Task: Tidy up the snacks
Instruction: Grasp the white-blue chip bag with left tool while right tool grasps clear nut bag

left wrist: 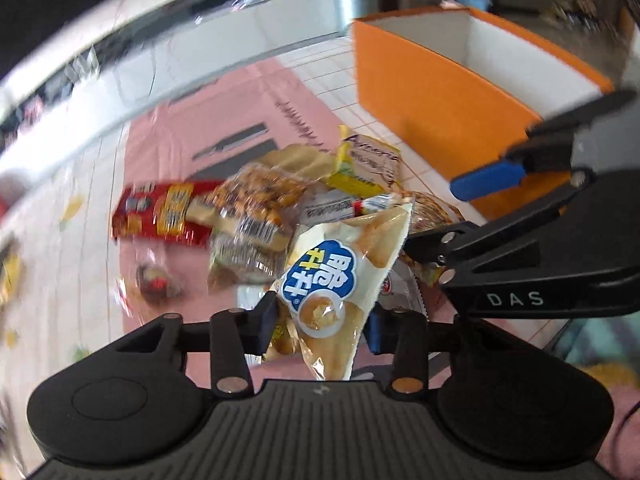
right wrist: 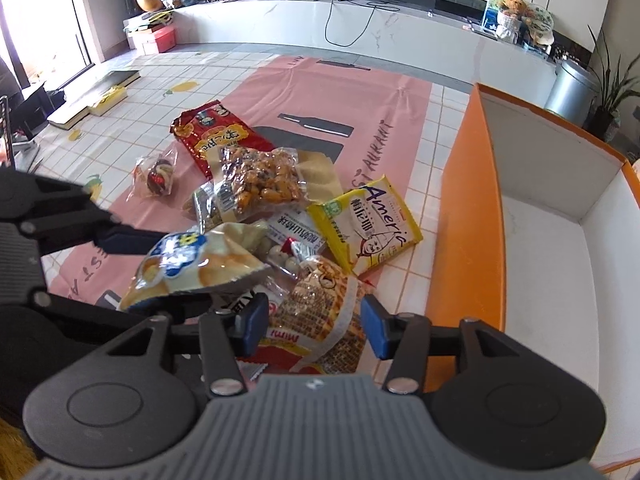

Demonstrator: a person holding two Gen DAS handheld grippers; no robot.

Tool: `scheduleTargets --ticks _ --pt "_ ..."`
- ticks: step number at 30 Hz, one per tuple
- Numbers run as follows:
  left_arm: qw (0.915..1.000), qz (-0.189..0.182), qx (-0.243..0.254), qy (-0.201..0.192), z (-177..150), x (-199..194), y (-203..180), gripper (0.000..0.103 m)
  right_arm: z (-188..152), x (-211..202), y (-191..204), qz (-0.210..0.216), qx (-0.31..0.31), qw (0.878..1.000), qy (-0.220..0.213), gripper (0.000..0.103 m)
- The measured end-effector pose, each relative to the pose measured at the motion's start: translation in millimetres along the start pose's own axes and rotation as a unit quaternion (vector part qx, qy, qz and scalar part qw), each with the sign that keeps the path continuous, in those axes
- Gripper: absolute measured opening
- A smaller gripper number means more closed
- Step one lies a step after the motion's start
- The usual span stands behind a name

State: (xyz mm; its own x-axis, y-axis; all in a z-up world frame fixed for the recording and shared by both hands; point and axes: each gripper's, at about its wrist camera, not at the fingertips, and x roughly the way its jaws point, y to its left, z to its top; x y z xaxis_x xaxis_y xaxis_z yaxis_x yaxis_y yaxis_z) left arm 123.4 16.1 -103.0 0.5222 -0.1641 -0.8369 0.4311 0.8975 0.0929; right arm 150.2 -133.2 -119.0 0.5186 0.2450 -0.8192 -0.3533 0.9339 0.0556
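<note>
The left hand-held gripper [left wrist: 320,324] is clamped on a cream foil snack bag with a blue cloud logo [left wrist: 340,280], its blue pads pinching the bag's lower end, and the bag hangs lifted above the pile. From the right wrist camera that same bag [right wrist: 192,264] sits at the near left, raised over the heap. The right hand-held gripper [right wrist: 314,326] hovers with its blue-padded fingers apart, straddling an orange-and-white patterned snack packet [right wrist: 324,316] at the near edge of the pile without pinching it. Behind, on the pink printed mat [right wrist: 352,92] over the white tiled floor [right wrist: 160,80], lie a clear bag of golden coated nuts [right wrist: 256,180], a red snack bag with yellow lettering [right wrist: 216,132] further back, a small clear-wrapped dark pastry [right wrist: 160,176] off to the left, and a yellow packet with a cartoon face [right wrist: 368,224] to the right. The open orange cardboard box with white inside [right wrist: 472,208] stands on the right, just beside the pile.
</note>
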Motion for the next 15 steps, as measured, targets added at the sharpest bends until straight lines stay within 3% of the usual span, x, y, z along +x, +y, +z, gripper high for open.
scheduleTargets --ticks 1,4,6,15 --pt "0.9996 -0.009 -0.027 0.002 -0.7 -1.8 7.7 0.039 1.4 1.2 -0.3 -0.001 0.003 1.000 -0.001 0.051" --pt "0.9918 -0.045 -0.119 0.003 -3.2 -8.5 33.1 0.037 3.7 5.3 2.8 -0.003 -0.001 1.000 0.006 0.058" --pt "0.9861 -0.061 -0.155 0.000 -4.4 -12.5 44.0 0.036 2.8 8.9 7.2 -0.011 -0.008 1.000 0.010 0.060" --pt "0.9804 -0.072 -0.183 0.003 0.2 -16.5 48.4 0.036 -1.0 26.5 11.9 -0.044 -0.004 0.999 0.026 0.058"
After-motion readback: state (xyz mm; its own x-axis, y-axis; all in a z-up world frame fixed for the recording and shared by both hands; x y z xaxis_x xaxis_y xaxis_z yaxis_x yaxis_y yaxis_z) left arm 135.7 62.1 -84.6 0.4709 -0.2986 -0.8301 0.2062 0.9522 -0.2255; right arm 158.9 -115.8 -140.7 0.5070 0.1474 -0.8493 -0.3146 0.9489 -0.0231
